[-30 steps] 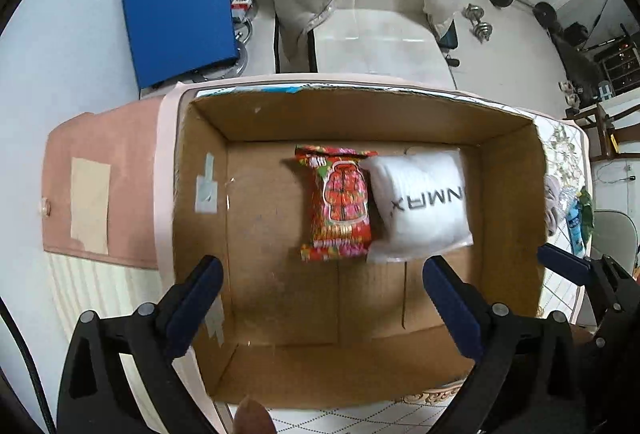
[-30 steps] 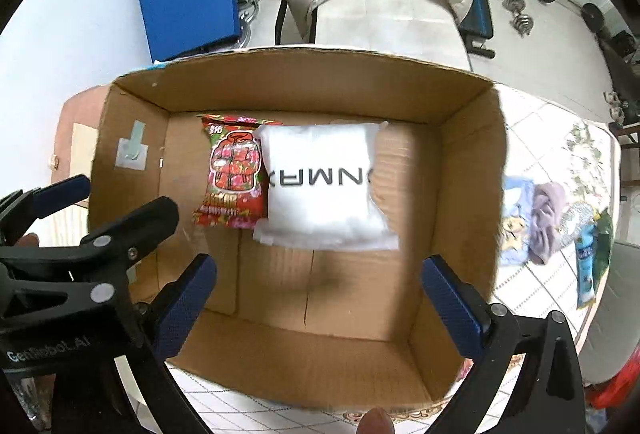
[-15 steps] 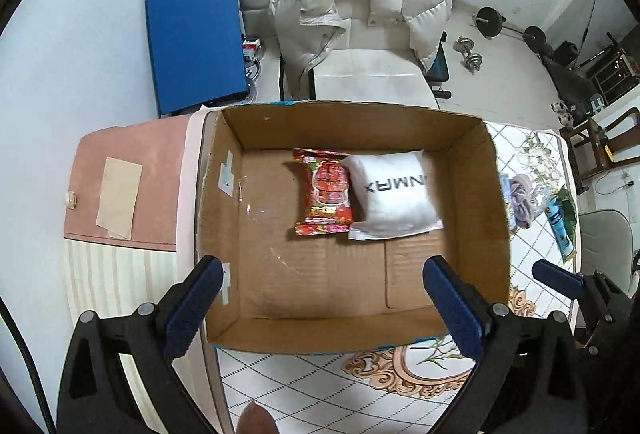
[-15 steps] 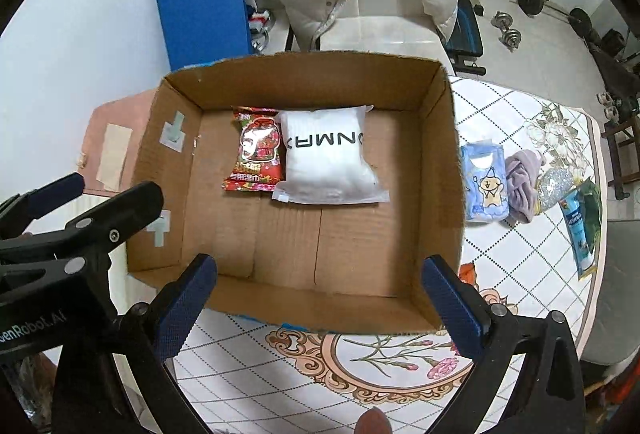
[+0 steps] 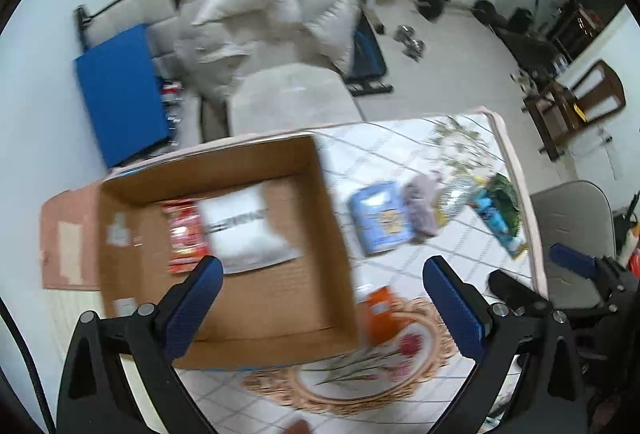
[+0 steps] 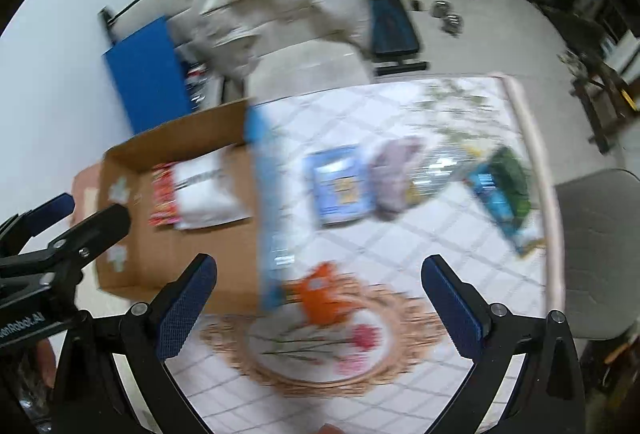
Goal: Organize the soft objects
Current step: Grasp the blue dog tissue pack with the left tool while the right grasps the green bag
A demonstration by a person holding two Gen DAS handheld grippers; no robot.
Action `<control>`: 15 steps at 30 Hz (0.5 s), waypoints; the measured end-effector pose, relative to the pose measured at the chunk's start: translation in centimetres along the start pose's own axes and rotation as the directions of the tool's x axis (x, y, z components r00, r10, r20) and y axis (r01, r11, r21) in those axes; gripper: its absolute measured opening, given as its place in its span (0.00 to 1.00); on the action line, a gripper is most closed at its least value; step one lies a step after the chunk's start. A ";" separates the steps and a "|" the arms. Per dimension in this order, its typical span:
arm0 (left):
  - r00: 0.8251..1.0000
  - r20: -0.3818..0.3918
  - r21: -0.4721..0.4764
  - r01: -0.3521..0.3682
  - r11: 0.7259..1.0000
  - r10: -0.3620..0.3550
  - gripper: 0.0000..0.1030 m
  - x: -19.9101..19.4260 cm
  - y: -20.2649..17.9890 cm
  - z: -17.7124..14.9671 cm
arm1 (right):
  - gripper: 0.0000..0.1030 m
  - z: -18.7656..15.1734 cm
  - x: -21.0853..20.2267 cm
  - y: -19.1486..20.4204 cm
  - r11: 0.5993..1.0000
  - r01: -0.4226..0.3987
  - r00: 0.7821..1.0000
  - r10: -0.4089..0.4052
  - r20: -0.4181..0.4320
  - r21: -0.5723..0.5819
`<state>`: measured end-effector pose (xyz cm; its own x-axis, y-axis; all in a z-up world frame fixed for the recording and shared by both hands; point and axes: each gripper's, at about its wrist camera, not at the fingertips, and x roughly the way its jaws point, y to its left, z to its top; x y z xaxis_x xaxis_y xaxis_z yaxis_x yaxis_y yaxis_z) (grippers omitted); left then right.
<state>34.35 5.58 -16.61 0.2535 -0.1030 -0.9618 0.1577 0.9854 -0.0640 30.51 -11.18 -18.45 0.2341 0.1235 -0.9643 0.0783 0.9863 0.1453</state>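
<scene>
Both views are being swung to the right compared with half a second ago, so the cardboard box [image 5: 224, 254] is now being seen at the left of each frame and the loose items on the tiled table [image 6: 400, 258] are being brought into sight, blurred by the motion. Inside the box, a red snack packet [image 5: 185, 238] is being seen lying flat beside a white soft pack [image 5: 246, 234], the two touching along one edge on the box floor. Outside the box, to its right, a blue pouch [image 6: 340, 185] is being shown flat on the table, with a lilac cloth bundle [image 6: 394, 173] just beside it and a crinkled clear wrapper [image 6: 438, 169] and a green-and-blue packet [image 6: 502, 189] farther right near the table edge. An orange item [image 6: 320, 294] is being seen close to the box's near right corner, on a floral medallion pattern; what it is cannot be told. The left gripper [image 5: 322, 298] is being held above the box's right wall with its jaws spread wide and nothing between them. The right gripper [image 6: 320, 298] is being held above the table beside the box, its jaws likewise spread and empty. A white padded jacket [image 5: 272, 13] is being seen draped over a chair behind the table.
</scene>
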 end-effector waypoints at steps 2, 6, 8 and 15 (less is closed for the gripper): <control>0.999 -0.046 0.024 -0.006 1.000 0.007 1.00 2.2 -2.7 1.4 | 1.00 1.1 0.1 -4.2 0.999 0.039 0.999 -0.039 0.001 0.018; 0.980 -0.197 0.068 -0.022 0.997 0.035 0.99 9.2 -7.4 4.1 | 1.00 3.5 1.9 -12.8 0.994 0.105 0.994 -0.103 -0.037 0.044; 0.961 -0.270 0.079 -0.030 0.996 0.051 0.99 12.6 -8.8 4.8 | 1.00 4.7 3.6 -16.3 0.991 0.133 0.989 -0.130 -0.073 0.034; 0.877 -0.432 0.135 -0.169 0.976 0.211 0.98 23.3 -10.4 5.6 | 0.95 7.4 11.1 -24.1 0.984 0.174 0.960 -0.175 -0.217 -0.026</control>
<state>43.99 -7.83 -36.85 -0.1566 0.1764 -0.9718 0.2398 0.9613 0.1358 38.35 -34.41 -31.06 0.0011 -0.0304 -0.9995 0.0921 0.9953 -0.0302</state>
